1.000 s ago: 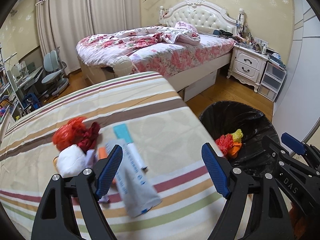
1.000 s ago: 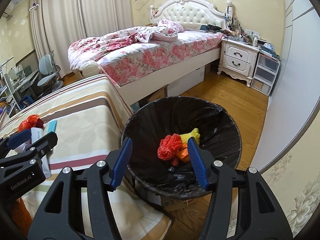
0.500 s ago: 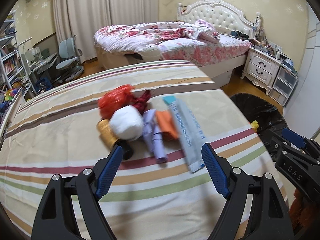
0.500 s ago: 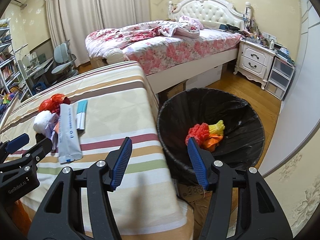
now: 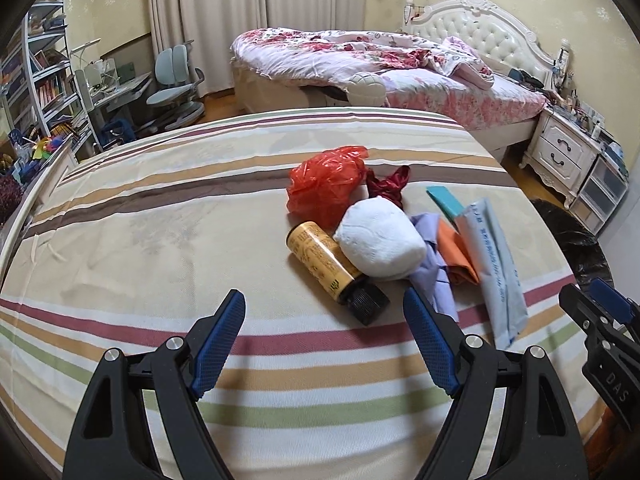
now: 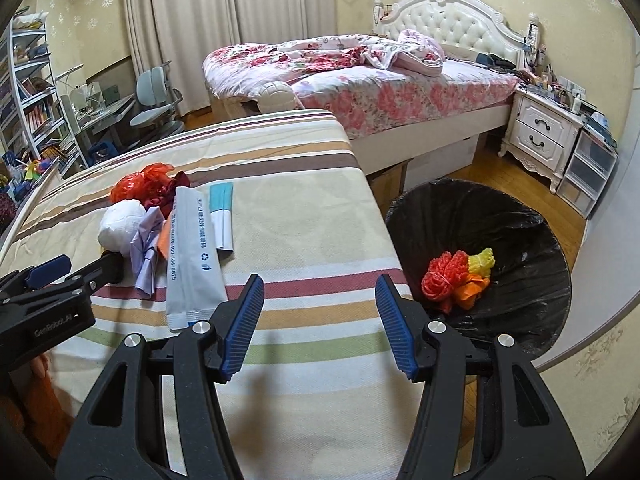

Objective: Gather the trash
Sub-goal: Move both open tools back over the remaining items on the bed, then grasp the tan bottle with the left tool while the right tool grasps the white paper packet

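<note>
Both grippers hang over a striped bedspread (image 5: pixel 160 240), jaws apart and holding nothing. The left gripper (image 5: pixel 324 336) stands wide open just short of a yellow bottle (image 5: pixel 320 260) in the trash heap (red bag (image 5: pixel 324 188), white wad (image 5: pixel 380 236), grey packet (image 6: pixel 192 256)). The right gripper (image 6: pixel 320 320), about half open, hangs near the bed's right edge, beside the black bin (image 6: pixel 520 216).
</note>
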